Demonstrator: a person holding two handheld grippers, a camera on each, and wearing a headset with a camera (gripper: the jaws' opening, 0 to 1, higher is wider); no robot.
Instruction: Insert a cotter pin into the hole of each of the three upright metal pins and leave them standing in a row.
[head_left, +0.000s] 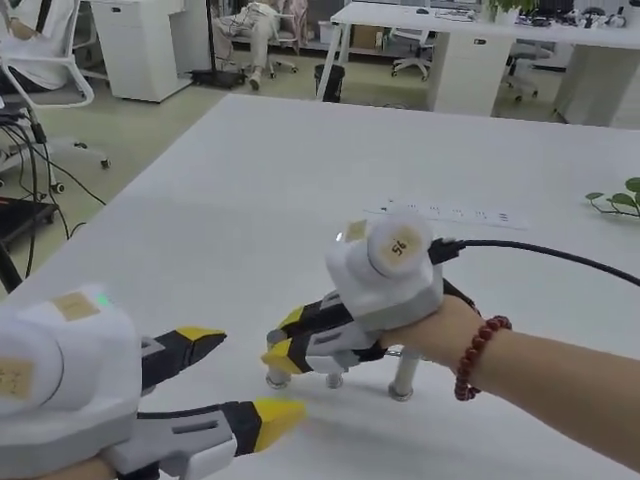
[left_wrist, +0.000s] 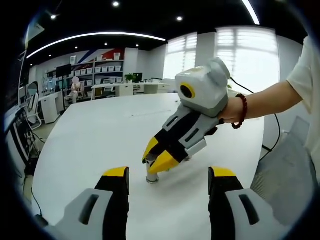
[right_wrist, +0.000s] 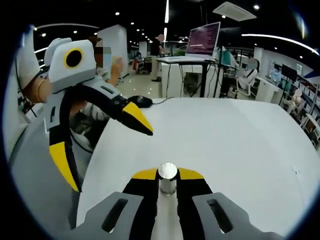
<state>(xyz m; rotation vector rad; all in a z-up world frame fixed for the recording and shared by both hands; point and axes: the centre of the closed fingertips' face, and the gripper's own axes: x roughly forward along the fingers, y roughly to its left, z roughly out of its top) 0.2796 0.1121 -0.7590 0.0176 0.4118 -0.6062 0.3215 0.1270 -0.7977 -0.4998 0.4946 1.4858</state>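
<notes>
Right claw (head_left: 283, 342) clamped on the leftmost metal pin (right_wrist: 168, 180), upright on the white surface (head_left: 300, 200). Middle pin (head_left: 334, 380) and right pin (head_left: 404, 376) stand in a row beside it. Left claw (head_left: 245, 378) spread wide, near-left of the row

White worktable (head_left: 300, 180), power strip (head_left: 450, 213) lying flat on it, green leaves (head_left: 622, 200) at its edge, lit screen (right_wrist: 202, 39) beyond

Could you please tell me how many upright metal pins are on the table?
3 silvery upright metal pins on the white table: one in the right gripper's jaws, one beneath that gripper, one beside the wrist; none seems hidden.
</notes>
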